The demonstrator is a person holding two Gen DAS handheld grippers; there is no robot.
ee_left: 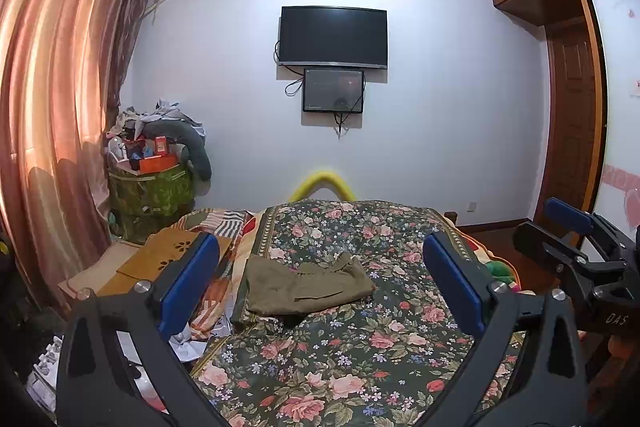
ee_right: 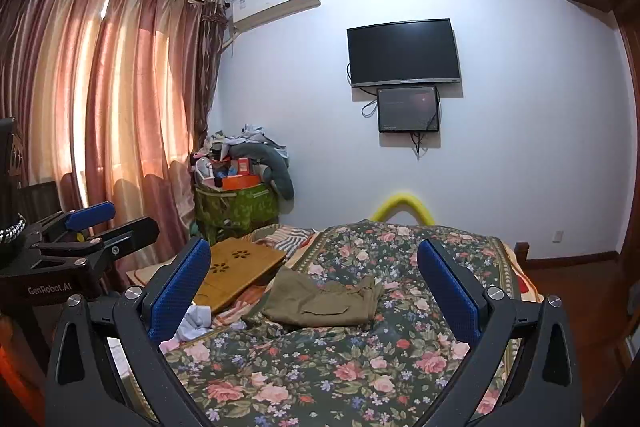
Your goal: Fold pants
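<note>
Olive-green pants (ee_left: 306, 285) lie folded into a compact rectangle on the floral bedspread (ee_left: 360, 359), toward its far left part. They also show in the right wrist view (ee_right: 324, 301). My left gripper (ee_left: 320, 267) is open and empty, held well back above the near bed, apart from the pants. My right gripper (ee_right: 314, 273) is open and empty too, held at similar height beside it. The right gripper shows at the right edge of the left wrist view (ee_left: 576, 227). The left gripper shows at the left edge of the right wrist view (ee_right: 92, 223).
A wooden lap tray (ee_right: 236, 269) lies left of the bedspread, with crumpled paper (ee_right: 194, 323) near it. A green bin piled with clothes (ee_left: 154, 167) stands by the curtains. A TV (ee_left: 333, 37) hangs on the far wall. A wooden wardrobe (ee_left: 560, 75) is on the right.
</note>
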